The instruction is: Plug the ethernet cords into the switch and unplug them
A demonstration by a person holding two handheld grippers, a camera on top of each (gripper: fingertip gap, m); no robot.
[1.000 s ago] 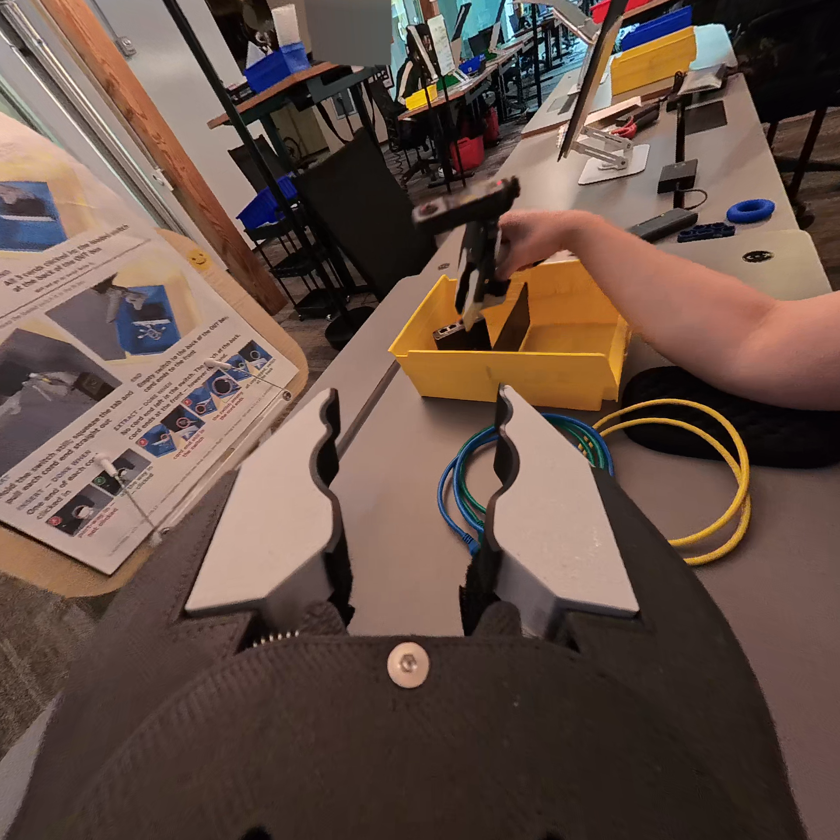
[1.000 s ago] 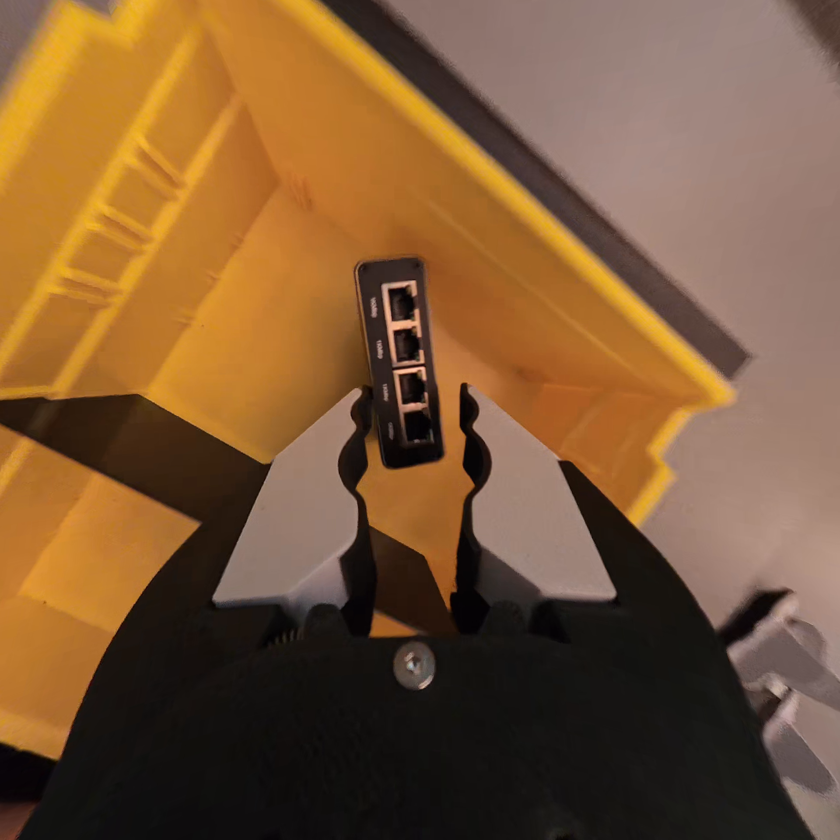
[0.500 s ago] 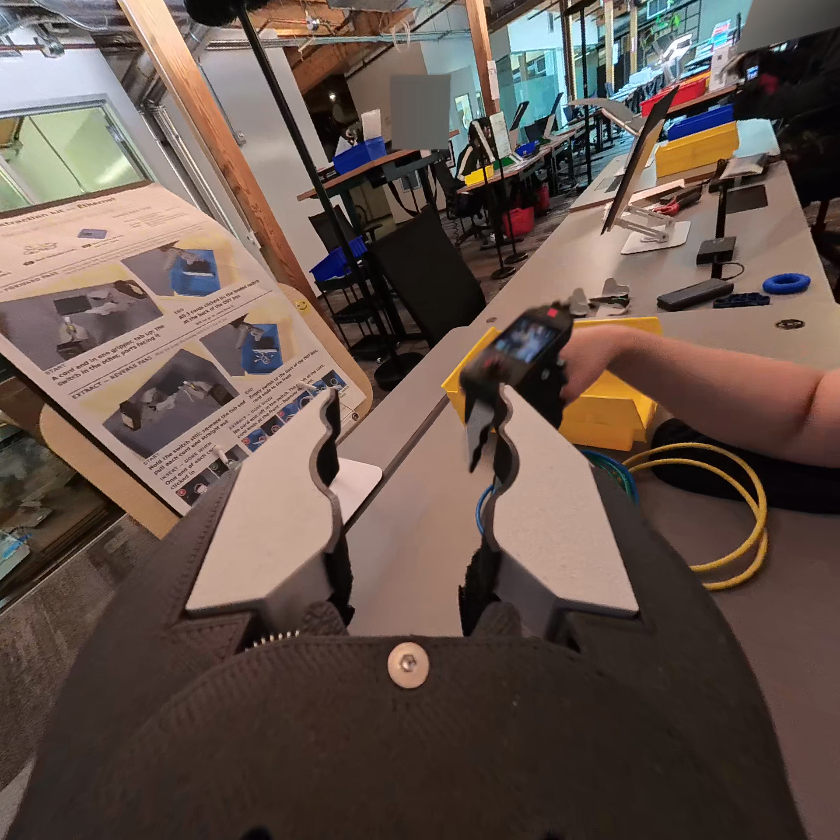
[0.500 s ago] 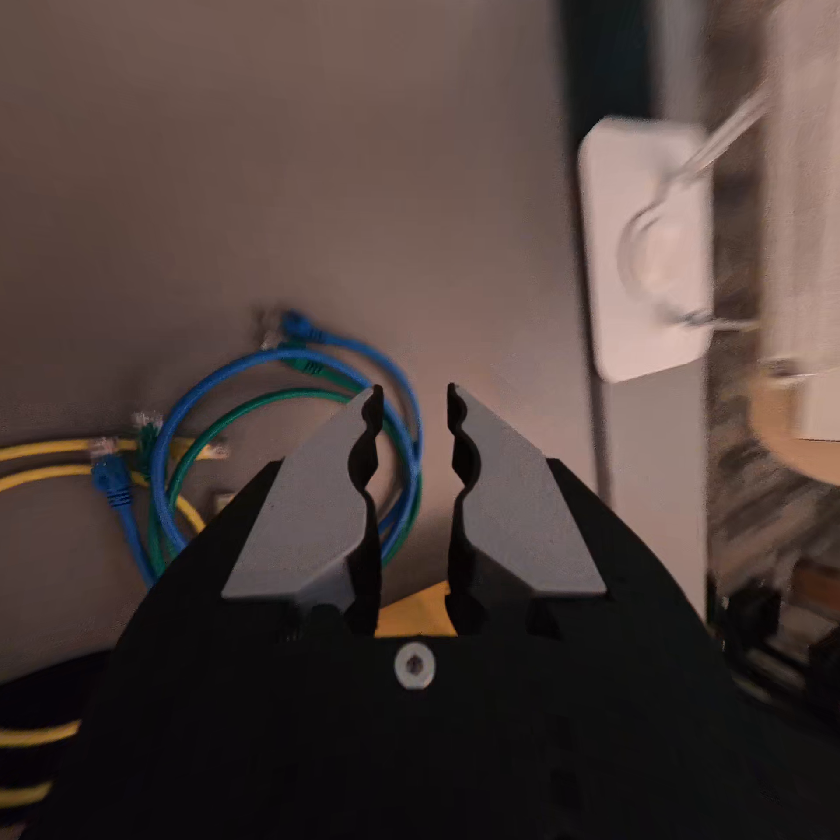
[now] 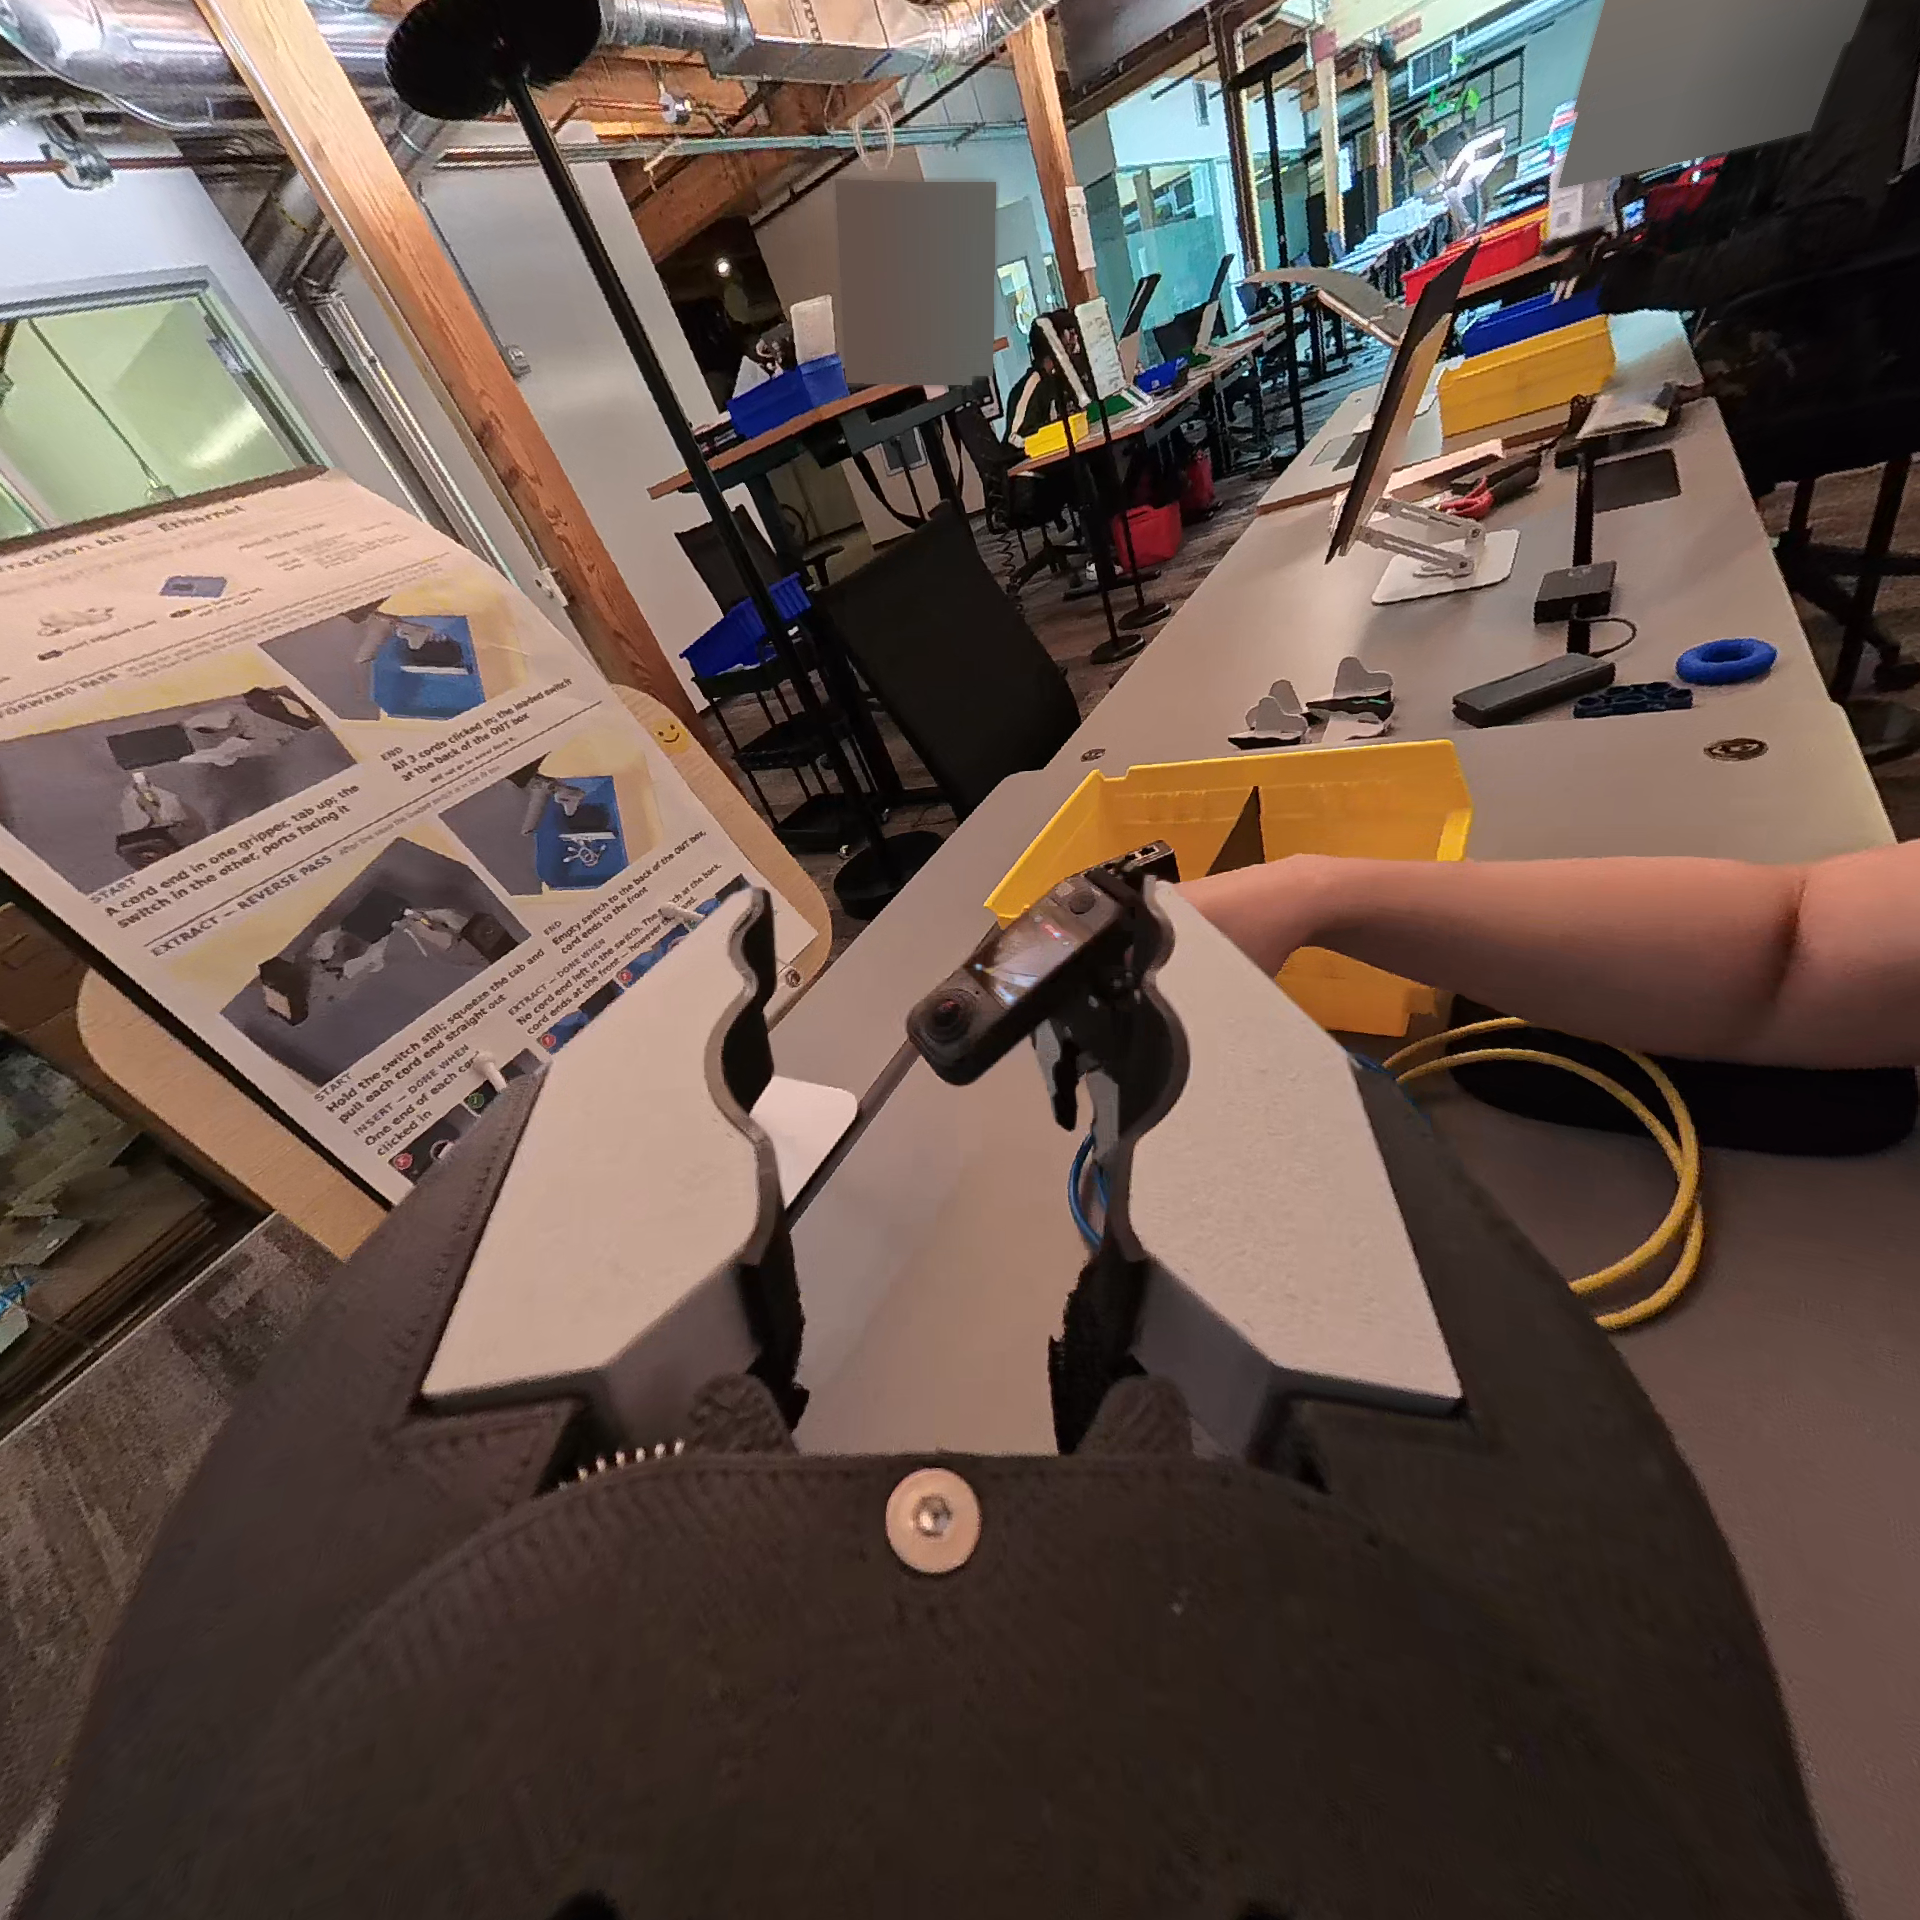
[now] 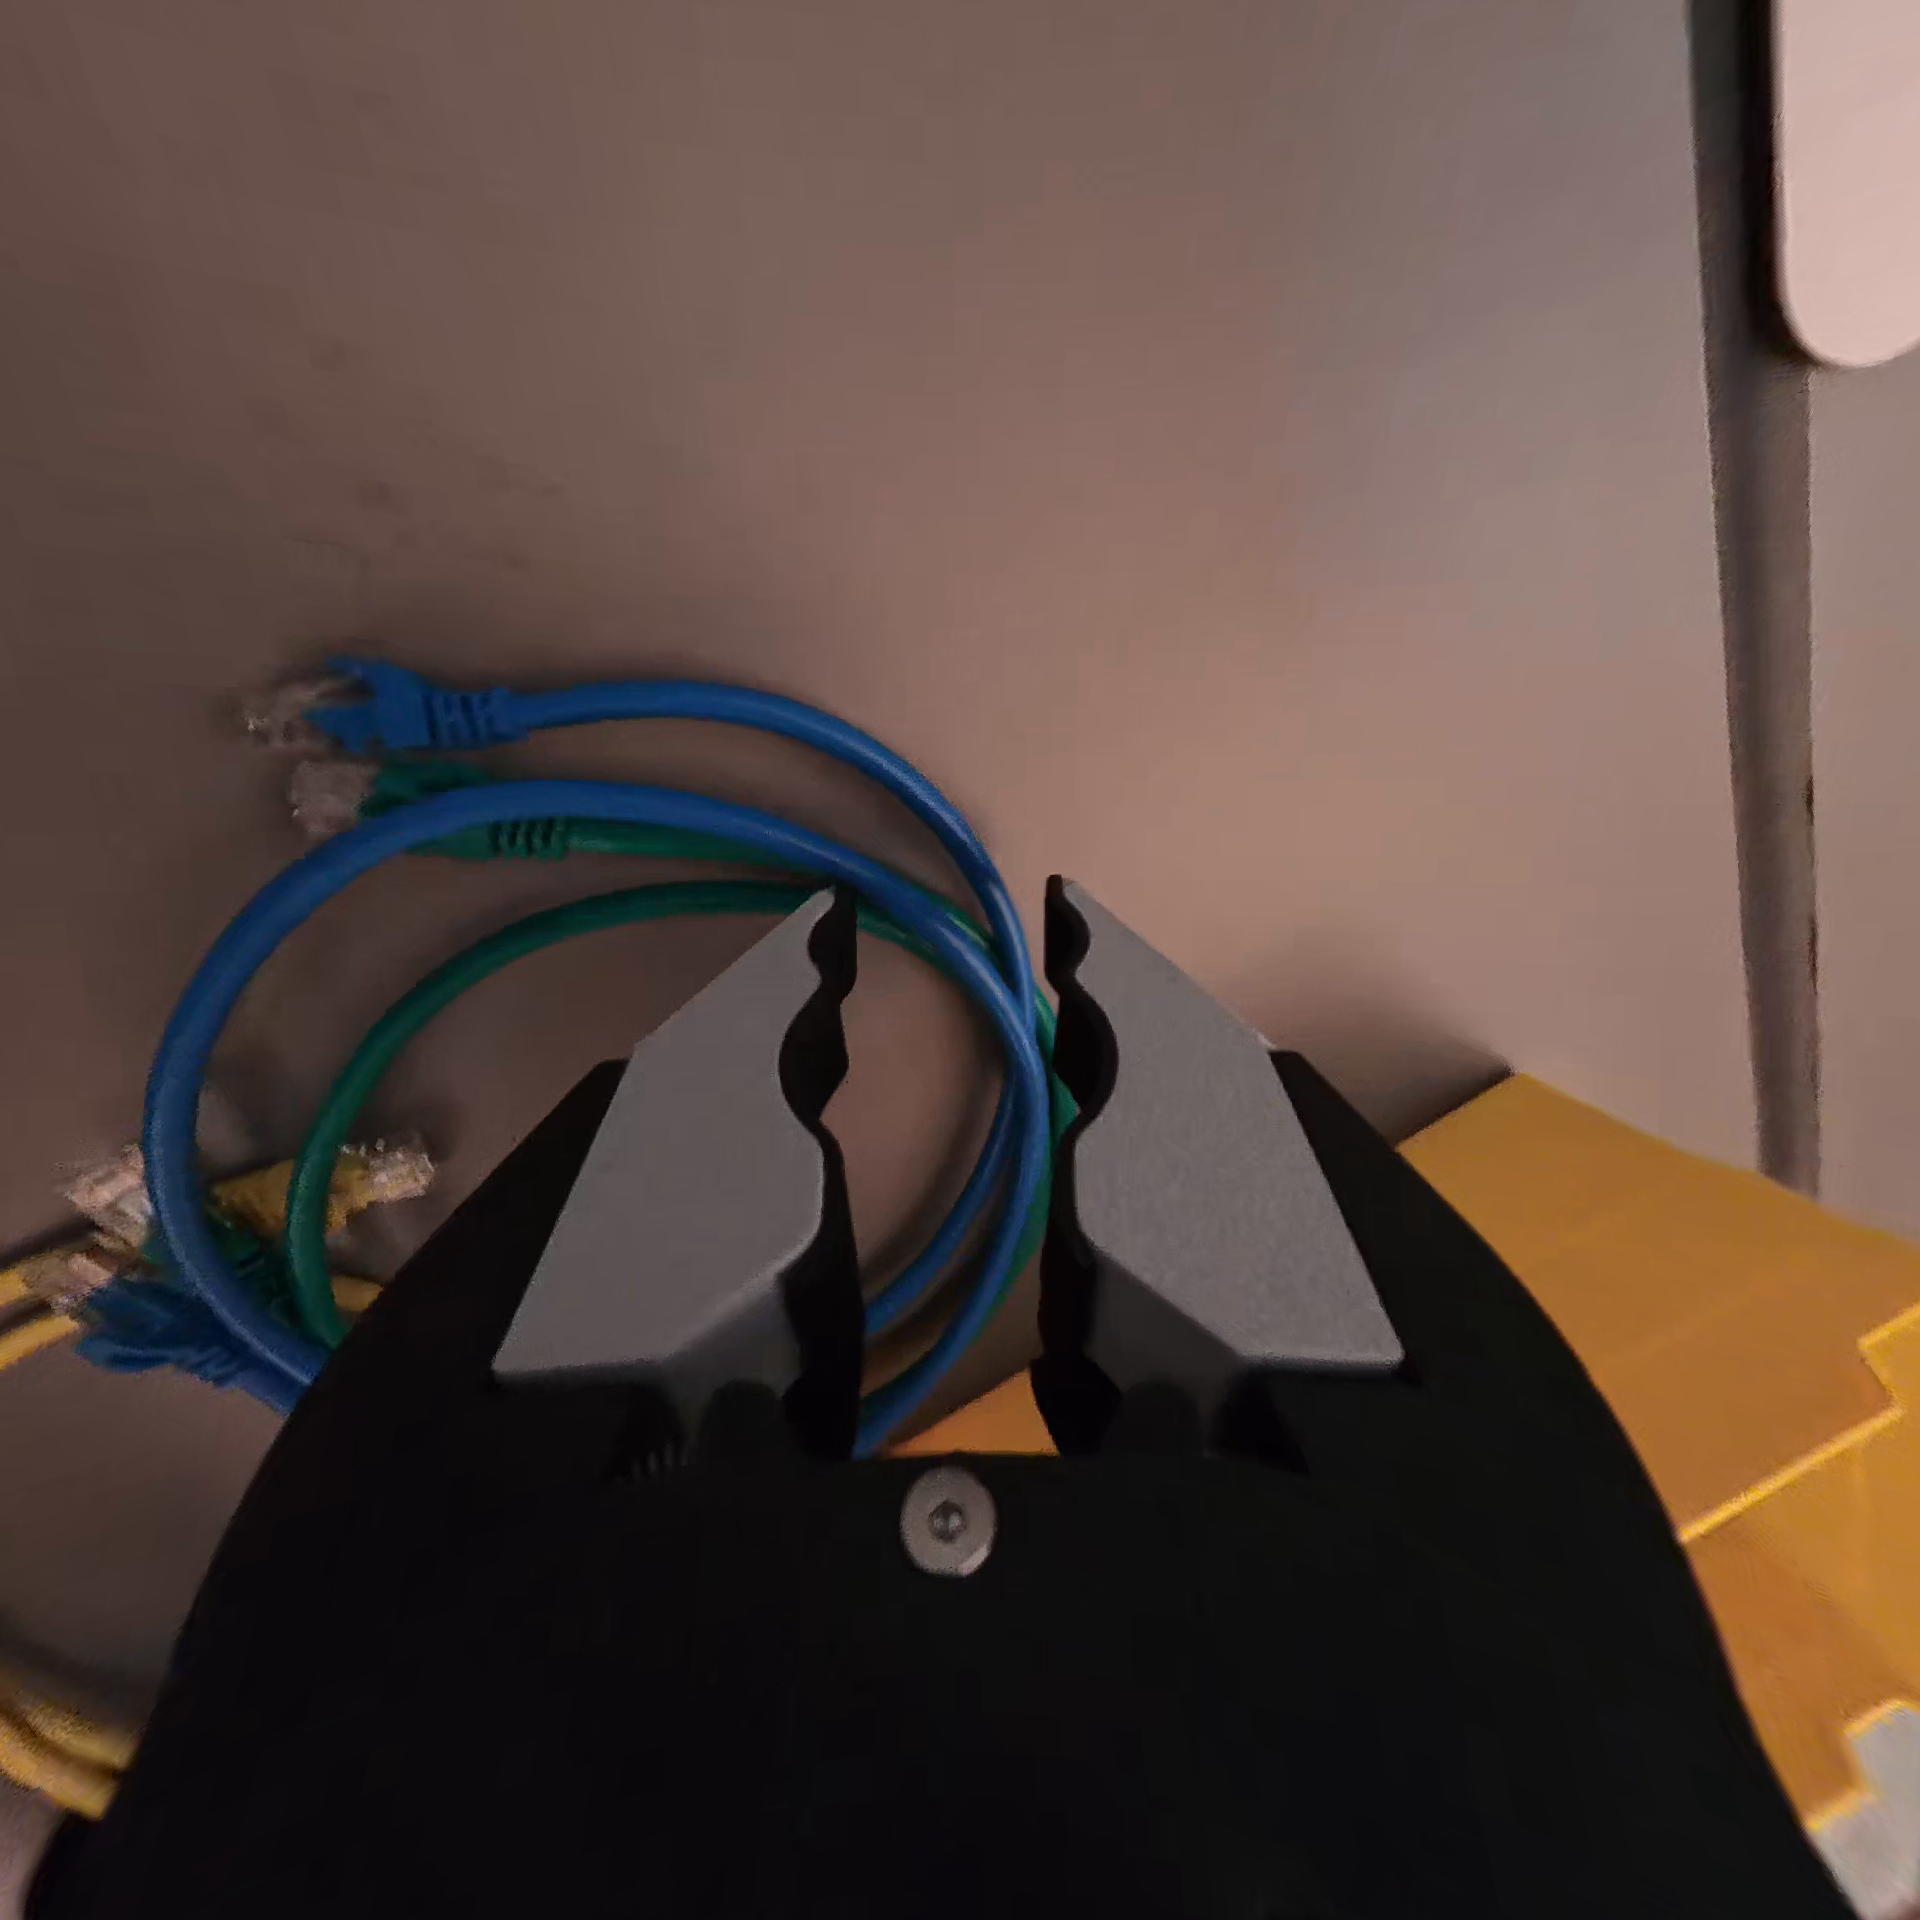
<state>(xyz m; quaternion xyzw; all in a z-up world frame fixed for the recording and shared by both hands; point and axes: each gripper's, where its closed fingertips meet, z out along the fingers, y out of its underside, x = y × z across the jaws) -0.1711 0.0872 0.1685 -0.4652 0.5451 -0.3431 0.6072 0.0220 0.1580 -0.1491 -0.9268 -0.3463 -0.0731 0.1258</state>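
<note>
while the coiled blue ethernet cord [image 6: 582,821], green ethernet cord [image 6: 436,997] and yellow ethernet cord [image 5: 1621,1195] all lie loose on the grey table [image 6: 1039,416], nothing looks plugged in yet. the small black switch [image 5: 1148,860] sits in the yellow plastic bin [image 5: 1351,790]. the right gripper [image 6: 945,904], spread and empty, hovers over the coils; the left gripper [image 5: 956,914] is spread and empty too, so i judge every step remains.

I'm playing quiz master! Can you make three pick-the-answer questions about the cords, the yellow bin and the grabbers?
1. Where do the cords lie?
A in the bin
B on the table beside the bin
C on the floor

2. How many cord colours are there?
A one
B two
C three

3. The right gripper is
A open and empty
B shut on a cord
C holding the switch

Answers:
1 B, the cords are coiled on the grey table next to the yellow bin.
2 C, blue cord, green cord, yellow cord.
3 A, the right gripper shows a gap with nothing between its fingers.
</note>
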